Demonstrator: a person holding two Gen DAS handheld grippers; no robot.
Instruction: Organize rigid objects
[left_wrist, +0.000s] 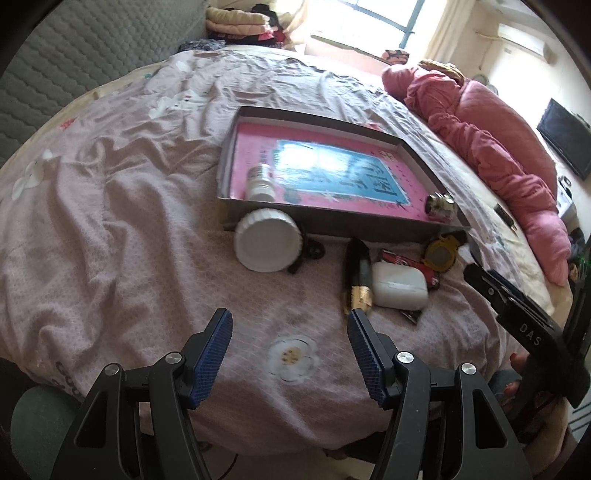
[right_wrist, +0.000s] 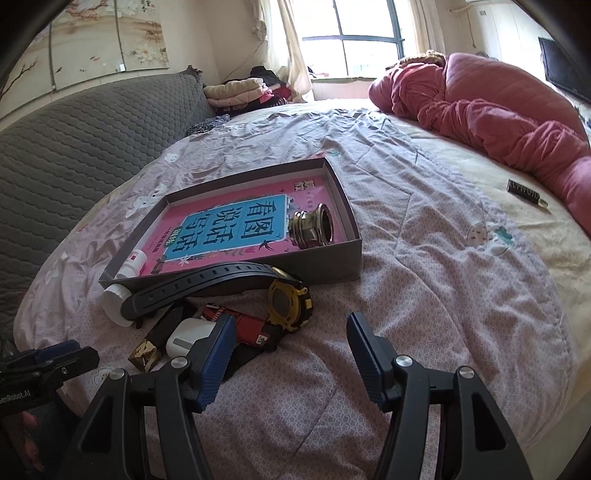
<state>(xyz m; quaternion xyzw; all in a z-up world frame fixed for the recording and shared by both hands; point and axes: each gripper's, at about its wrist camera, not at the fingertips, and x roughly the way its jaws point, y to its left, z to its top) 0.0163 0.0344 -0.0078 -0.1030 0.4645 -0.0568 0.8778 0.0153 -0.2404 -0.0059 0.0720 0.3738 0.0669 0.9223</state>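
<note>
Box (right_wrist: 325, 264) lying open on bed (right_wrist: 424, 280), serving as collection tray — small bottle (left_wrist: 260, 182) and brass fitting (right_wrist: 314, 229) already lying inside. Watch (right_wrist: 288, 302), white case (left_wrist: 399, 284), white jar (left_wrist: 267, 240) waiting just outside box wall. Left gripper (left_wrist: 291, 332) and right gripper (right_wrist: 291, 339) hovering, jaws apart, holding nothing.

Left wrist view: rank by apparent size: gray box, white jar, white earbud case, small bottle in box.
1. gray box
2. white jar
3. white earbud case
4. small bottle

Jar and case sit nearer the camera than the bottle, so true sizes stay unsure.
</note>
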